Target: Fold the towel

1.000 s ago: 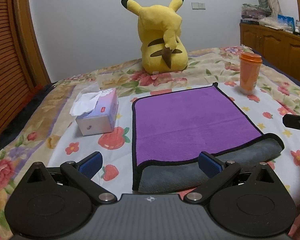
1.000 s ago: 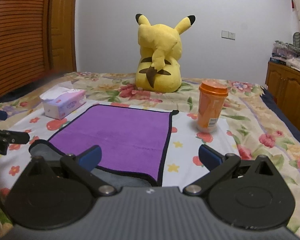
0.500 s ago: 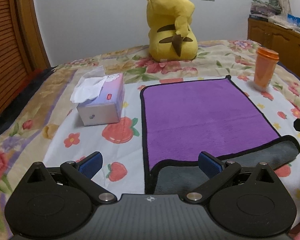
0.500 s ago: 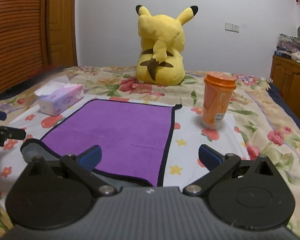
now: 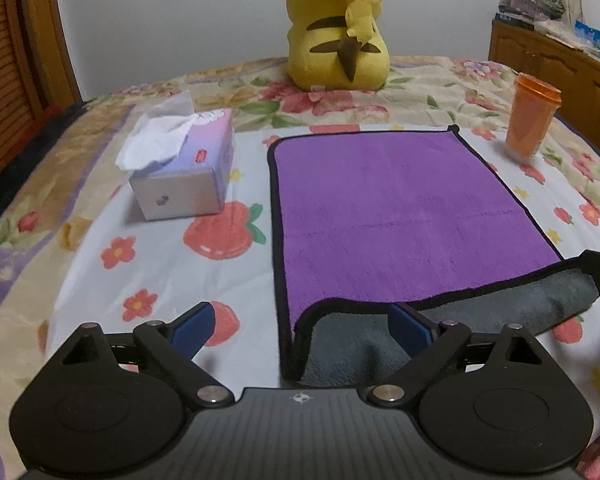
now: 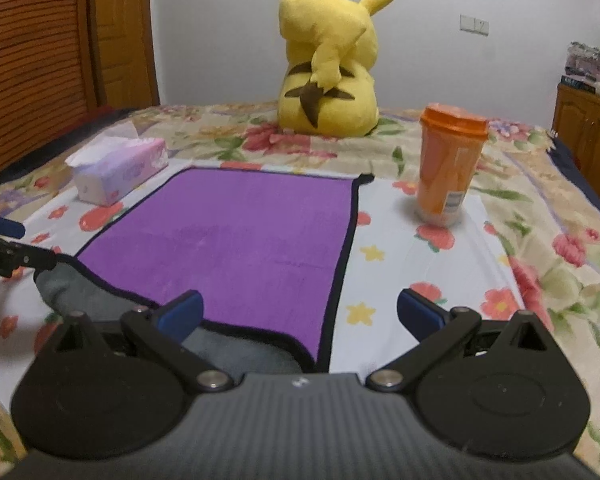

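A purple towel (image 5: 396, 208) with black trim lies flat on the bed, its near edge turned up to show the grey underside (image 5: 348, 344). My left gripper (image 5: 300, 328) is open, its fingers straddling the towel's near left corner. In the right wrist view the towel (image 6: 244, 240) lies ahead, and my right gripper (image 6: 300, 316) is open, straddling the near right corner. The tip of each gripper shows at the edge of the other's view.
A yellow Pikachu plush (image 5: 338, 28) sits at the far side of the flowered bedspread (image 5: 148, 280). A tissue box (image 5: 184, 168) stands left of the towel. An orange lidded cup (image 6: 450, 164) stands to its right. Wooden cabinets (image 5: 560, 76) line the right wall.
Both grippers have moved forward and lower toward the towel's near corners, so the towel looks larger. Both stay open. The towel has not moved.
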